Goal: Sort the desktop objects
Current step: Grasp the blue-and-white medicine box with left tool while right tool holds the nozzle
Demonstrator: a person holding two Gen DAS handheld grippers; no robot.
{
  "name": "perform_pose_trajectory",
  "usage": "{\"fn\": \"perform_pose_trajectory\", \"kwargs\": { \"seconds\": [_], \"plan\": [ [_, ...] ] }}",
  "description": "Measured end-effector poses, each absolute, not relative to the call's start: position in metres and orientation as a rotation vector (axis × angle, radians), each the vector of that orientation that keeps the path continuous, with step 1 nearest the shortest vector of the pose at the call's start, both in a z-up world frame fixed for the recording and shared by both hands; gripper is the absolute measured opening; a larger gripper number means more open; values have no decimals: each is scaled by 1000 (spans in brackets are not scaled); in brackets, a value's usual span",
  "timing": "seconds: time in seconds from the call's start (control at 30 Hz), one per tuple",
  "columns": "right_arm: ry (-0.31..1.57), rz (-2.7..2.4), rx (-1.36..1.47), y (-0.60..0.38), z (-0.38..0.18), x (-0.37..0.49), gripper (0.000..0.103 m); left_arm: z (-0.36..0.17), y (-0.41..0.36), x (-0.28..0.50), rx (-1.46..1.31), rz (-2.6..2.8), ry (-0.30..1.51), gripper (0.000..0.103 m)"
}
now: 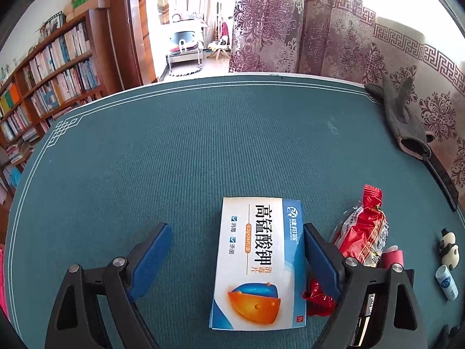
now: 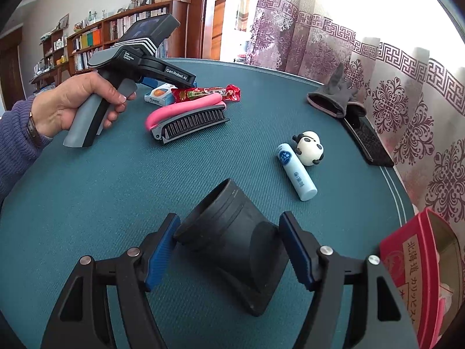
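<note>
**Medicine box between spread fingers, black cup flanked by the other pair**

The left gripper (image 1: pixel 235 250) stands released over a flat white-and-blue medicine box (image 1: pixel 258 264) printed with bold black characters and an orange-and-blue emblem; the box lies on the green surface (image 1: pixel 174 151), nearer the right finger, which does not press on it. A red snack packet (image 1: pixel 363 232) lies just beside it. The right gripper (image 2: pixel 229 247) brackets a tipped-over black cup (image 2: pixel 229 232); whether its blue fingers (image 2: pixel 161 257) press the cup I cannot tell.
</note>
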State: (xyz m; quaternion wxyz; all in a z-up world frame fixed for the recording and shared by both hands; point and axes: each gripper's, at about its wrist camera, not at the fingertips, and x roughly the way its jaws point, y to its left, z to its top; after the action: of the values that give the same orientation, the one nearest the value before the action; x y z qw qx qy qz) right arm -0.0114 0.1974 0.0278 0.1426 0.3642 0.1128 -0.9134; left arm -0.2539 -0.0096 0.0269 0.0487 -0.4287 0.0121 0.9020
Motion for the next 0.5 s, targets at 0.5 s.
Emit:
{"fn": "perform_pose_trajectory", "kwargs": {
  "seconds": [0.5],
  "plan": [
    [336, -2635, 1053, 197, 27, -12, 74, 37, 9, -270, -1290, 2779, 61, 82]
  ]
}}
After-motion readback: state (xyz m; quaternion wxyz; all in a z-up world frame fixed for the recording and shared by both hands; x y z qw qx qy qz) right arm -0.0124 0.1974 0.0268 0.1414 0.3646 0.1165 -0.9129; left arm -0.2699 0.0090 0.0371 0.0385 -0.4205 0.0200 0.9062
